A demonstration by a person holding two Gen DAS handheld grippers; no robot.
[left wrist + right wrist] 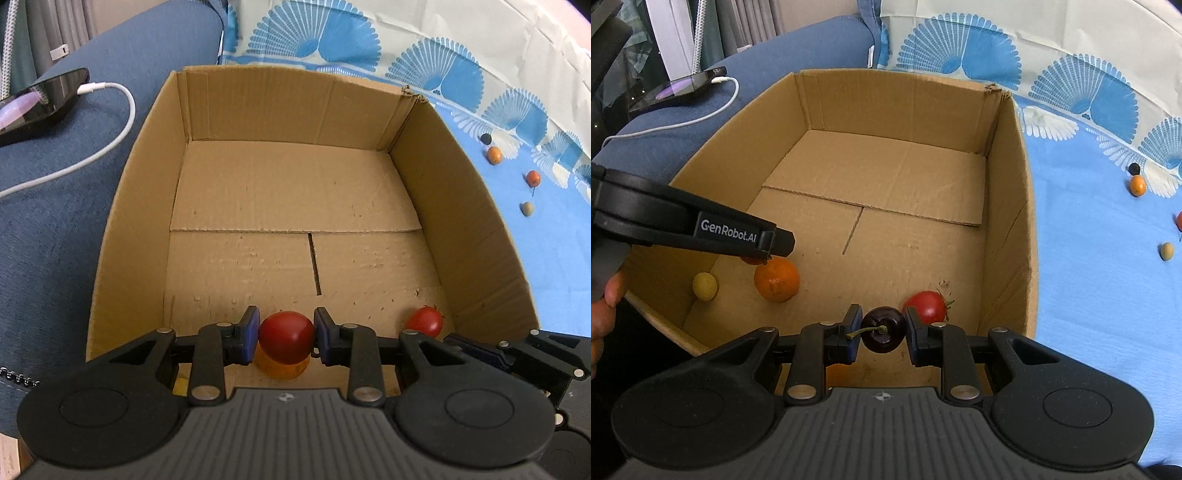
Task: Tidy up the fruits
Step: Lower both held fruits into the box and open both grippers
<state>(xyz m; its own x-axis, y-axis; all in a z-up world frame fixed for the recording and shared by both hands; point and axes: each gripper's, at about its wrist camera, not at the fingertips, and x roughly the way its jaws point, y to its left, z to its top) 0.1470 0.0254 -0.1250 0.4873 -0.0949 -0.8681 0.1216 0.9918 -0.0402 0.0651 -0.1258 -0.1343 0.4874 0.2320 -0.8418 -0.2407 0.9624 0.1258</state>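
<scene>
In the left wrist view my left gripper (286, 332) is shut on a red cherry tomato (286, 341), low over the near end of an open cardboard box (280, 107). An orange (282, 369) lies just beneath it. A second red tomato (424, 322) rests on the box floor to the right. In the right wrist view my right gripper (882, 328) is shut on a dark cherry (884, 334) with a green stem, also inside the box (897, 107). Past it lie the red tomato (926, 306), the orange (776, 279) and a small yellow fruit (704, 286).
Several small fruits lie on the blue patterned cloth (1089, 277) right of the box: a black one (1133, 168), an orange one (1137, 185), a pale one (1166, 251). A phone (40, 99) with a white cable lies on the blue cushion to the left. A hand (605, 295) holds the left gripper (768, 245).
</scene>
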